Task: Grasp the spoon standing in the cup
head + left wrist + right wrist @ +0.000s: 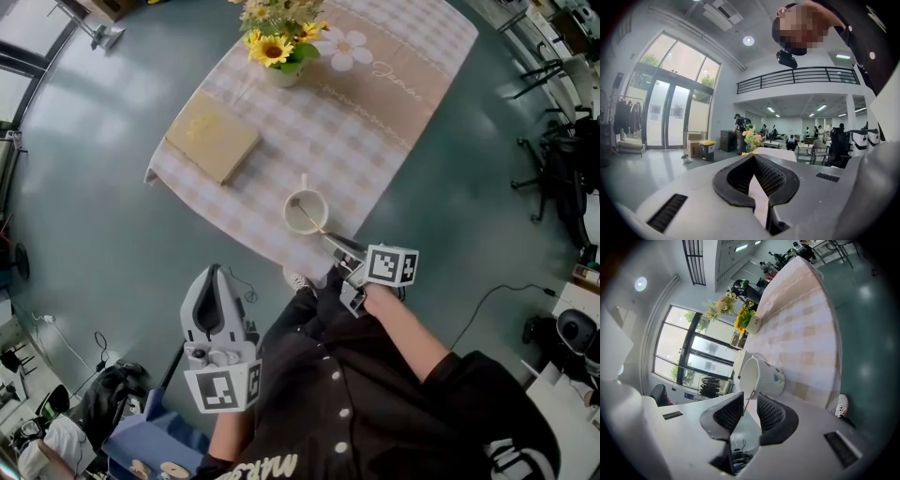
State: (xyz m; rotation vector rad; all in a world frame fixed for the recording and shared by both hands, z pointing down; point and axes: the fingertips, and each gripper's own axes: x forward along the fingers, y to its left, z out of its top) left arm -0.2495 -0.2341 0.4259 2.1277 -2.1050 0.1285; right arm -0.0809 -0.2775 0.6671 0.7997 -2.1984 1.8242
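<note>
Right gripper view: spoon handle sat between parted jaws, not clamped.
Spoon [310,222] leaned in the white cup [291,208] near the edge of the checked tablecloth [375,122]. Right gripper [750,398] straddled the handle, pads not pressing on it. Left gripper [214,272] hung beside the table, jaws together, empty.

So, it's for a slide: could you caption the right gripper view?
The right tool, jaws apart around the spoon handle standing in the white cup near the checked tablecloth edge.
</note>
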